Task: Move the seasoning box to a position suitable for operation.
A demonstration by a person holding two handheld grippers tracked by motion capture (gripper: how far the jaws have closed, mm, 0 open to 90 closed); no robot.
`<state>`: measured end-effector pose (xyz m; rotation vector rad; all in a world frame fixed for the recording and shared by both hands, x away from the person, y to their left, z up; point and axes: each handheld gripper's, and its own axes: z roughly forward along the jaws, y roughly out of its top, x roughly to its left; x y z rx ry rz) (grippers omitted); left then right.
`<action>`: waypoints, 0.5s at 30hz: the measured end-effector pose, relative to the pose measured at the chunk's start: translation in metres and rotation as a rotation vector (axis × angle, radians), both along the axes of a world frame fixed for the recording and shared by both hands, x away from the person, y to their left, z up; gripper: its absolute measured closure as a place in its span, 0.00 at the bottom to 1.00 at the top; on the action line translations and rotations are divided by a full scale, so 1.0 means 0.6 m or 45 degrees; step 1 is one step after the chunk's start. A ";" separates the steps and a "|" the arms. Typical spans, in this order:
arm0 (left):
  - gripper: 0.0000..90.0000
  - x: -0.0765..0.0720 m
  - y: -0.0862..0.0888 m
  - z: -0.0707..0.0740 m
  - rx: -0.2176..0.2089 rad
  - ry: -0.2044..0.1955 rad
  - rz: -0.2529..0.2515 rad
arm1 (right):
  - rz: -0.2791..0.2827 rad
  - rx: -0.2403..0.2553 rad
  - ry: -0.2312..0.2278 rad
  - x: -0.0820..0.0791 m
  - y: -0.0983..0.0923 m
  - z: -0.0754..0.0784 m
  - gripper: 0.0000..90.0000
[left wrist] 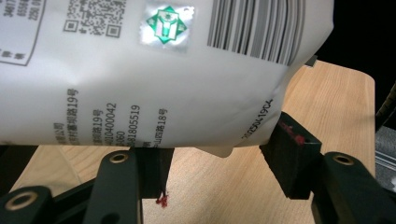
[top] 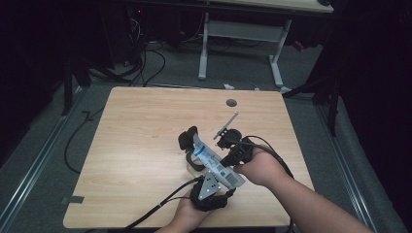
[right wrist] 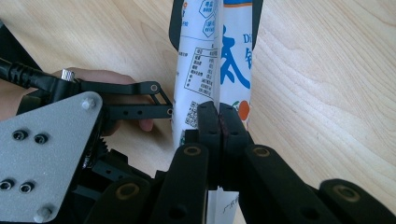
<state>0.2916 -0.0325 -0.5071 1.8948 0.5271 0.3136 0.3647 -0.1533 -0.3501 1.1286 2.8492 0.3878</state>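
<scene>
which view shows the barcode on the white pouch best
The left gripper view: the barcode on the white pouch is large and sharp at the top edge. The high view shows it small and blurred. The right gripper view shows the pouch's thin edge, with no barcode that I can make out.

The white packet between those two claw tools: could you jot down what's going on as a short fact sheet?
Item: white packet, printed with a barcode and blue lettering
Right gripper: jaws pinched shut on a thin edge of the packet
Left gripper: jaws spread apart, the packet's lower edge between them, pads not pressing
Surface: wooden table
Also on table: thin grey stick, beyond the packet
</scene>
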 end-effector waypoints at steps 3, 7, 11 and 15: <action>0.51 -0.001 0.000 -0.001 0.002 -0.011 -0.001 | 0.000 0.002 -0.003 0.001 0.000 0.001 1.00; 0.51 -0.001 -0.001 -0.001 0.000 -0.018 -0.006 | 0.002 0.001 -0.004 0.001 -0.001 0.001 1.00; 0.51 -0.001 0.000 -0.001 0.003 -0.035 -0.010 | -0.003 0.001 -0.002 0.001 -0.003 0.002 1.00; 0.51 -0.002 0.000 -0.002 -0.003 -0.053 -0.019 | -0.009 -0.001 -0.005 0.000 -0.003 0.003 1.00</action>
